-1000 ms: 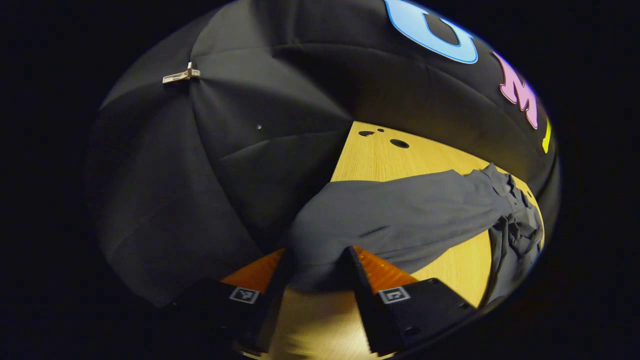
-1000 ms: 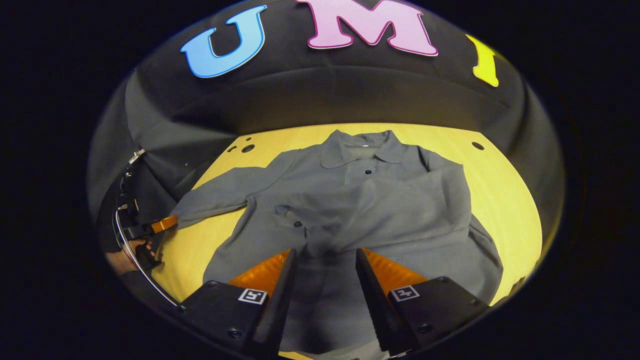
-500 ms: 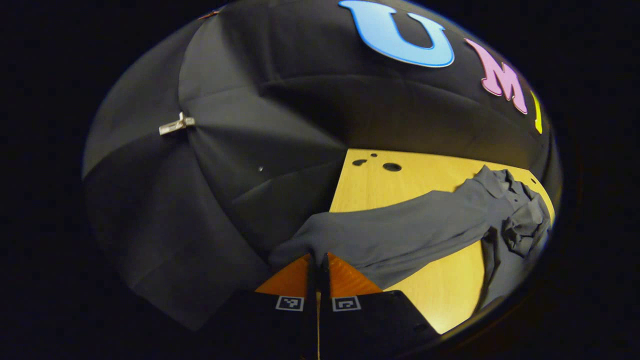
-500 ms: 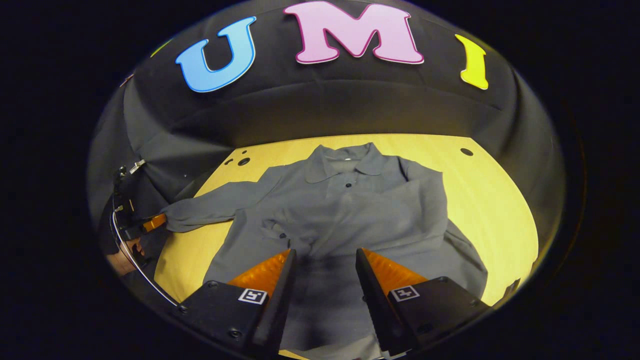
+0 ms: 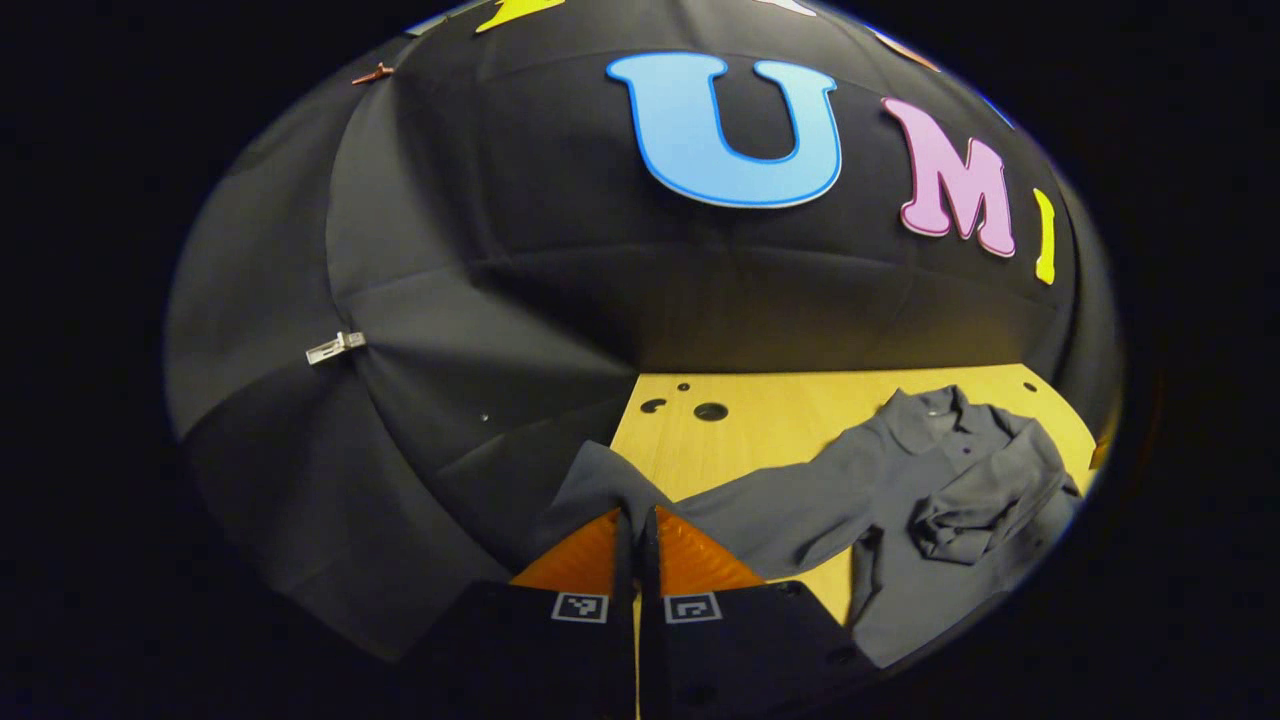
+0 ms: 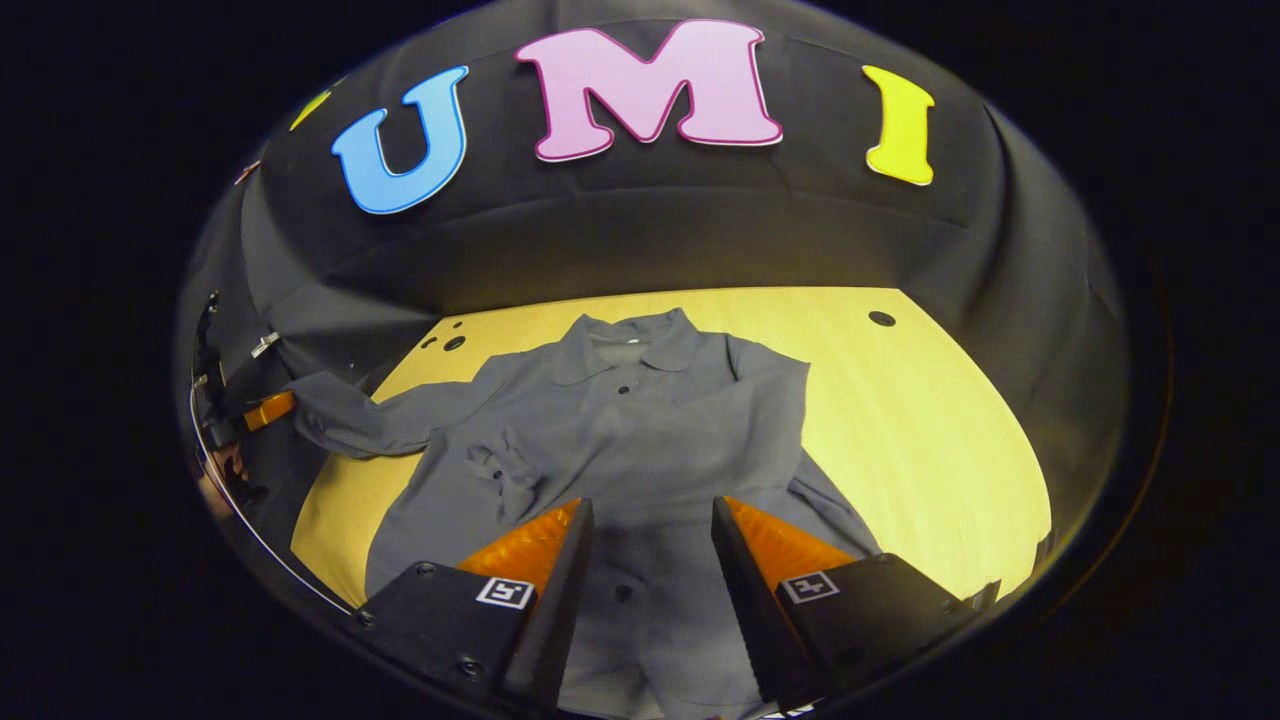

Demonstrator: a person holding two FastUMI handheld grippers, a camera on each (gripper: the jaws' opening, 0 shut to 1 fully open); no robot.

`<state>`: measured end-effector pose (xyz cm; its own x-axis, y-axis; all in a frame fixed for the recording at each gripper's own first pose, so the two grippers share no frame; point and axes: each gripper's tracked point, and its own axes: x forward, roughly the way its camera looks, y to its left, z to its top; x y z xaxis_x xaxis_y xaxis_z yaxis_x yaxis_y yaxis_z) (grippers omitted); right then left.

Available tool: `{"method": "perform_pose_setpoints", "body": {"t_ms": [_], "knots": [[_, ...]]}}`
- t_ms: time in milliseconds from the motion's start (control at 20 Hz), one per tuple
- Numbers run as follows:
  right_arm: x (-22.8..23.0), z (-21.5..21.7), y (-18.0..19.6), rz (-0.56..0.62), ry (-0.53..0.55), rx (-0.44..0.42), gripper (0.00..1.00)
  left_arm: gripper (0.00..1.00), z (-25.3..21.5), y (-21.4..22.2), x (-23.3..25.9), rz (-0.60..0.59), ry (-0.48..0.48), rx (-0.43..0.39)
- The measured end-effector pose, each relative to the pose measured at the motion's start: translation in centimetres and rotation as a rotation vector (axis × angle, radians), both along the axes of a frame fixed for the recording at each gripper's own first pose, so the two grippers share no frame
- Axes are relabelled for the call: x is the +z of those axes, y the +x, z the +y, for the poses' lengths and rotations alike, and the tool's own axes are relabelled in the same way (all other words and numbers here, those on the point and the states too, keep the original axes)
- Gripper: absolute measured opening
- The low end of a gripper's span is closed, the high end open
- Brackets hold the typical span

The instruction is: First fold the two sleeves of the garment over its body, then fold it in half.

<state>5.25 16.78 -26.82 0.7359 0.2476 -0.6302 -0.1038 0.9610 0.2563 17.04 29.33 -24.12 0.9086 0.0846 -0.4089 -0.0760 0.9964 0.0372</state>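
Grey cuff (image 5: 600, 490) is pinched in my left gripper (image 5: 636, 530); right gripper (image 6: 648, 540) hangs wide open, empty, above the shirt (image 6: 640, 420). I should carry the sleeve (image 6: 370, 425) high and rightward, landing it flat across the body.

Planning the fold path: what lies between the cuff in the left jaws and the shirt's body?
In the left gripper view, only bare table beside the stretched sleeve reaching the shirt.

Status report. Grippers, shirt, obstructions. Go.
Left gripper shut on the cuff of the outstretched sleeve. Right gripper open over the shirt front. Other sleeve already folded across the body. Nothing else on the table.
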Motion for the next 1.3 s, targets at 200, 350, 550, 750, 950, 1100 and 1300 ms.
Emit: {"method": "perform_pose_setpoints", "body": {"t_ms": [200, 350, 550, 750, 950, 1100, 1300], "knots": [[-0.8, -2.9, -0.4, 0.006, 0.01, -0.005, 0.74, 0.06, -4.6, 0.0, 3.5, -0.051, 0.005, -0.015], [-1.3, -5.1, -0.4, 0.001, 0.005, 0.004, 0.74, 0.06, -9.6, 0.3, 5.9, -0.092, 0.04, -0.076], [-1.9, -8.2, -0.2, 0.001, 0.008, -0.011, 0.75, 0.06, -17.3, 0.7, 7.9, -0.125, 0.04, -0.155], [-2.9, -11.6, -0.7, 0.007, 0.007, -0.034, 0.75, 0.06, -24.5, 0.6, 8.0, -0.125, 0.01, -0.208], [-4.4, -14.8, -1.6, 0.028, 0.011, -0.056, 0.75, 0.06, -30.5, 0.2, 7.2, -0.105, -0.017, -0.255], [-5.9, -17.1, -2.6, 0.054, 0.011, -0.063, 0.75, 0.06, -35.0, -0.1, 6.6, -0.1, -0.013, -0.307], [-7.7, -19.8, -3.3, 0.088, 0.02, -0.078, 0.75, 0.06, -40.6, -0.6, 4.8, -0.08, -0.007, -0.371]]}}
